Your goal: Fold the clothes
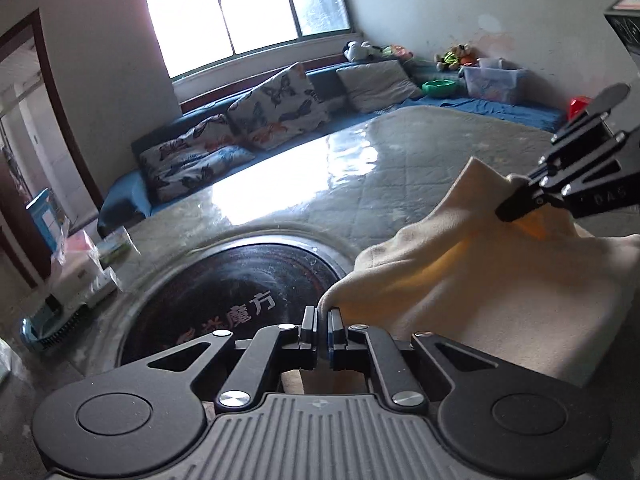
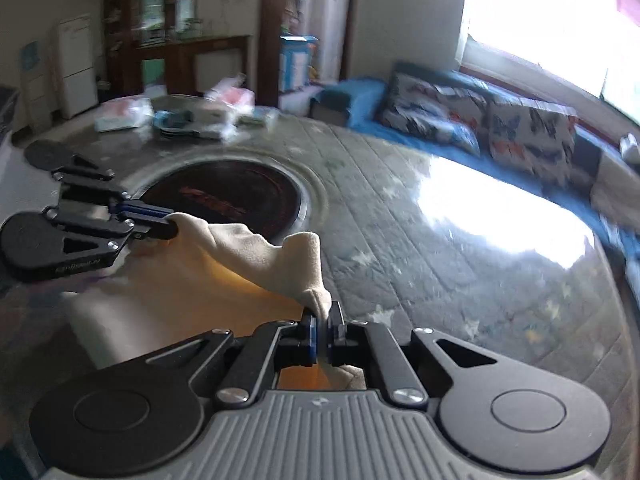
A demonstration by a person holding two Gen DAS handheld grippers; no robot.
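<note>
The cream garment [image 1: 480, 280] is held above the table [image 1: 360, 184], stretched between the two grippers, with its lower part draping toward the near edge. In the right wrist view the same cloth [image 2: 256, 256] spans from the near centre to the left, sagging between the two grip points.

The left gripper [image 1: 322, 320] is clenched on one corner of the garment; the fabric emerges from between the closed pads. The right gripper [image 2: 325, 320] is likewise clenched on another corner, cloth bunched at its tips. Each gripper appears in the other's view: the right one [image 1: 516, 208] at the right edge, the left one [image 2: 168, 228] at the left edge, both pinching fabric.

The table surface is a quilted-pattern cover under a glossy sheet. A round dark inset plate [image 1: 232, 292] with printed characters sits in the table, just left of the held garment.

On the far left of the table lie wrapped packages [image 2: 128, 114]. Beyond the table, a blue bench [image 1: 128, 196] carries butterfly-print cushions [image 1: 276, 108] beneath a bright window [image 1: 244, 8].
</note>
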